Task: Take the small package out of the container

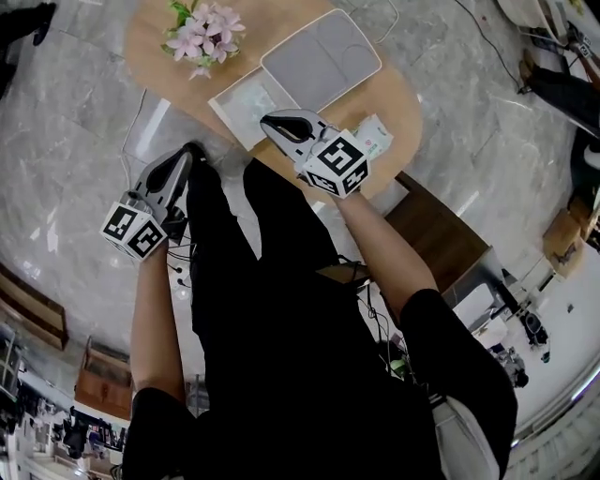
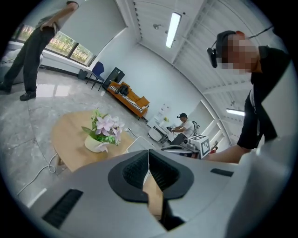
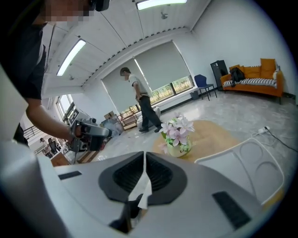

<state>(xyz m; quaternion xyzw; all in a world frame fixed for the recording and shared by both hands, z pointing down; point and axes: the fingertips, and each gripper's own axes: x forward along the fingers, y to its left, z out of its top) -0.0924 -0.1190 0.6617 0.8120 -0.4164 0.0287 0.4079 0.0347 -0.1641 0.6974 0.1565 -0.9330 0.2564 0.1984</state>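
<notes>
A grey container with a white rim (image 1: 322, 58) lies flat on the round wooden table (image 1: 159, 66); it also shows in the right gripper view (image 3: 251, 162). A small white and green package (image 1: 378, 139) rests on the table's near edge, outside the container, just right of my right gripper (image 1: 272, 120). That gripper hovers over the table's near edge, shut, with nothing between its jaws (image 3: 145, 155). My left gripper (image 1: 190, 152) hangs over the floor left of the table, shut and empty too (image 2: 148, 153).
A pot of pink flowers (image 1: 202, 33) stands at the table's far left. A flat white packet (image 1: 242, 105) lies against the container's near side. A cable (image 1: 394, 23) trails over the marble floor. A person stands beyond the table (image 3: 142, 100); another sits at a desk (image 2: 180, 124).
</notes>
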